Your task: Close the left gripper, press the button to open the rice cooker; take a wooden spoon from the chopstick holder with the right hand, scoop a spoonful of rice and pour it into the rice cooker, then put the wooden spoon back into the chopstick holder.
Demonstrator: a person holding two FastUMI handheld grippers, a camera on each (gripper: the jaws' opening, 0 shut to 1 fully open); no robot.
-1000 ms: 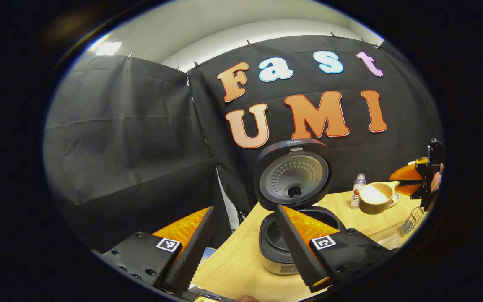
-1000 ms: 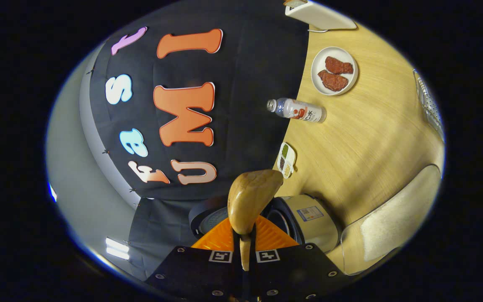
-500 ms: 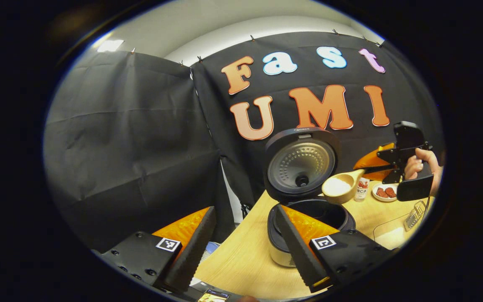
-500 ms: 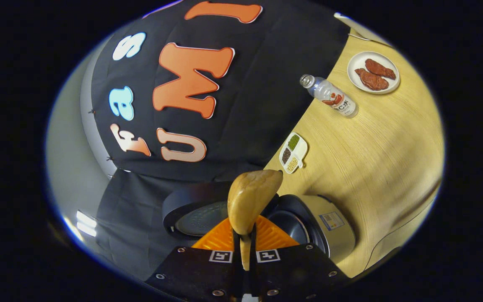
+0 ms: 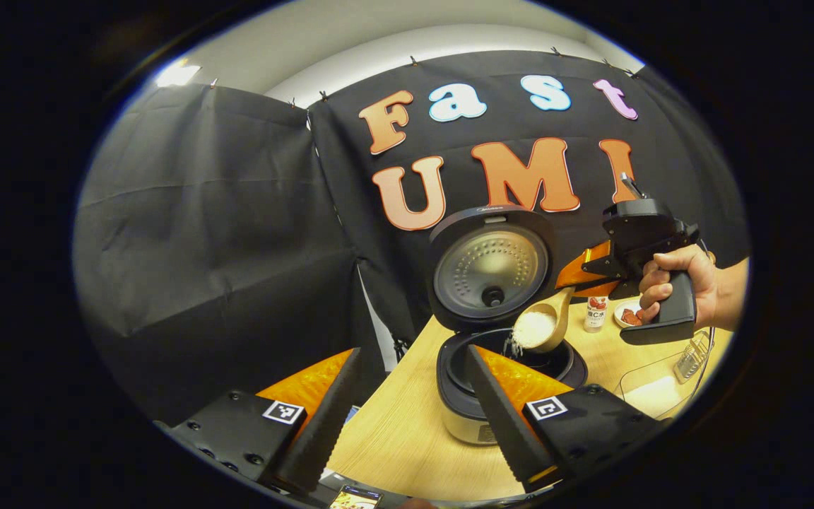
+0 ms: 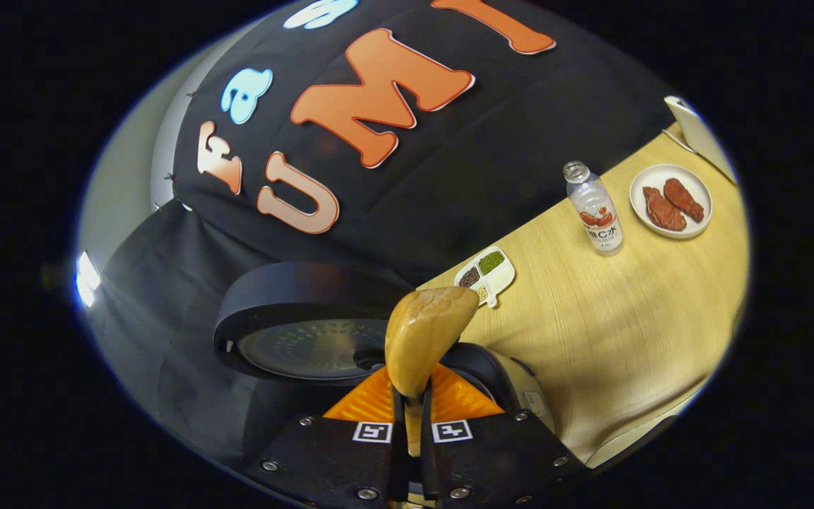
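Left gripper view
Left gripper (image 5: 407,406): fingers apart, gripping nothing, at the near-left edge of the light wooden table (image 5: 407,438).
Rice cooker (image 5: 502,382): dark round pot, domed lid upright, just ahead.
Wooden spoon (image 5: 538,326): light scoop, tipped over the pot's mouth; white rice (image 5: 533,326) spills from its lip; handle runs up-right into the right gripper (image 5: 576,272), held by a hand (image 5: 679,279).
Nearby: small bottle (image 5: 596,313), wire chopstick holder (image 5: 693,353) toward the right edge.

Right gripper view
Right gripper (image 6: 413,417): clamped on the spoon's handle (image 6: 414,424); bowl straight ahead over the pot.
Obstacles: none judged for the return to the holder.
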